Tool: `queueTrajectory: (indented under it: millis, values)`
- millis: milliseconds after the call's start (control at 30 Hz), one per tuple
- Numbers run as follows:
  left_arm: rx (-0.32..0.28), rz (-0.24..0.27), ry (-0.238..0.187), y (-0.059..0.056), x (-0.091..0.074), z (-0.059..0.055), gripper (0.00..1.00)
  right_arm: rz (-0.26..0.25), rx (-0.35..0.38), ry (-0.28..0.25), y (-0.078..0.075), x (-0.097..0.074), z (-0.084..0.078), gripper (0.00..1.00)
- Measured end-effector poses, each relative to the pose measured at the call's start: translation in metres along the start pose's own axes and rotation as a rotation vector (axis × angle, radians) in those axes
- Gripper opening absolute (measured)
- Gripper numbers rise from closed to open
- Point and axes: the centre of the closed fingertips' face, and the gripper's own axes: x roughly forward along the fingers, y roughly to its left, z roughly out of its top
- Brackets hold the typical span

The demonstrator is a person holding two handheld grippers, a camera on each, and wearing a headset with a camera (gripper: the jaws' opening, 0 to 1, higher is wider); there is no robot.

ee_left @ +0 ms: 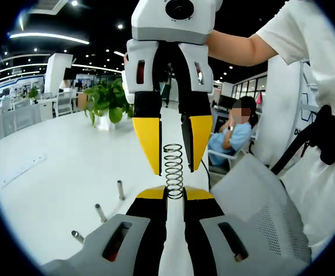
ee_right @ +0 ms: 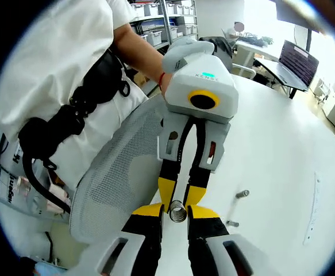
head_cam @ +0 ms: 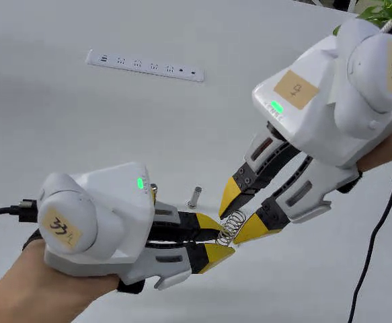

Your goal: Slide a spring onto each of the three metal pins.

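Note:
A small steel spring sits between the two grippers' yellow tips. My left gripper, low and left in the head view, is shut on one end of the spring. My right gripper comes down from the upper right, jaws open to either side of the spring's other end, close to it. In the right gripper view the spring lies end-on between my right gripper's tips. One metal pin stands upright on the white table just behind the tips. A second pin pokes up behind the left gripper's body.
A white power strip lies far back on the table. A black cable hangs at the right, with a green plant in the top right corner. Three pins stand in a row. A mesh chair is behind.

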Motion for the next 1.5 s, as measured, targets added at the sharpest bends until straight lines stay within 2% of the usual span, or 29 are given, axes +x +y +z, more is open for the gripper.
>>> queueTrajectory:
  millis: [400, 1000, 1500]
  values:
    - [-0.001, -0.006, -0.003, 0.0, 0.0, 0.001, 0.06, 0.007, -0.024, 0.024, 0.0, 0.003, -0.002, 0.08]
    - [-0.001, -0.001, 0.001, 0.001, 0.0, -0.003, 0.06, 0.012, -0.022, 0.039, 0.0, 0.007, -0.003, 0.07]
    - [0.005, 0.011, 0.001, 0.001, -0.003, -0.007, 0.07, -0.004, 0.004, 0.021, -0.001, 0.012, 0.0, 0.07]
